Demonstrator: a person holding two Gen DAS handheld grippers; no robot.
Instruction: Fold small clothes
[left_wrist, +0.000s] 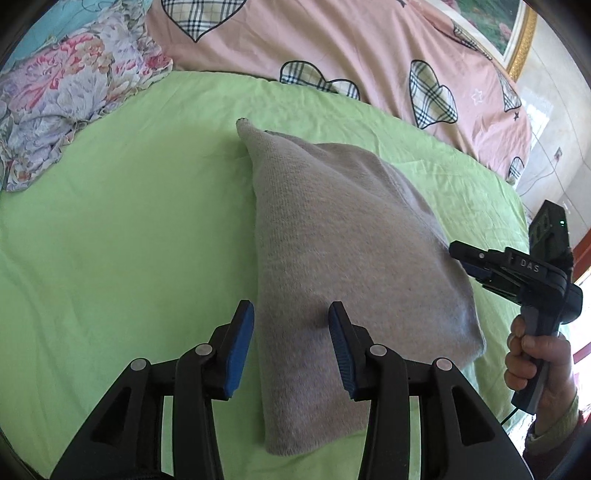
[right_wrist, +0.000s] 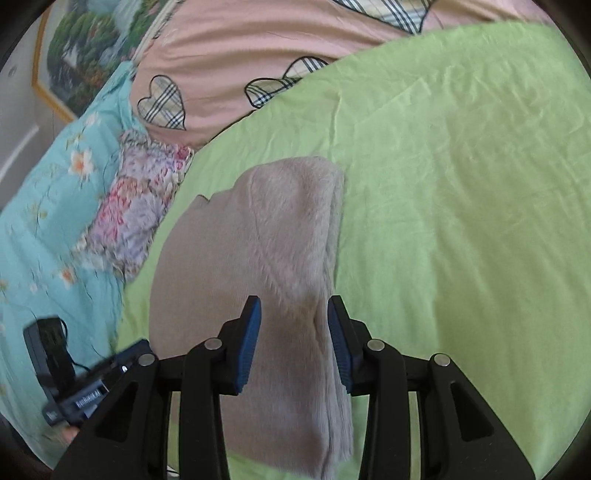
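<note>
The biggest risk now is the fold coming undone: the sweater (left_wrist: 354, 280) is lying in a loose, puffy bundle, and if either gripper is dipping back in carelessly a blue pad could be snagging the knit and dragging a layer open, or skewing the stack so the edges are no longer lining up. A pointed corner is poking out at the far end, and that loose tip is likely to be catching or flopping if the bundle is being shifted. The left gripper (left_wrist: 291, 347) is hovering over the near end with its jaws parted and nothing pinched between them; the cloth is showing in the gap but the pads are not pressing on it. The right gripper (right_wrist: 294, 341) is standing likewise, jaws apart above the cloth and gripping nothing. The sweater is resting on the green sheet (left_wrist: 122, 229), near the pink heart-patterned quilt (left_wrist: 369, 44), well apart from the floral pillow (left_wrist: 70, 99). It is looking beige-grey, soft, folded narrow and long, slightly bulging in the middle.
</note>
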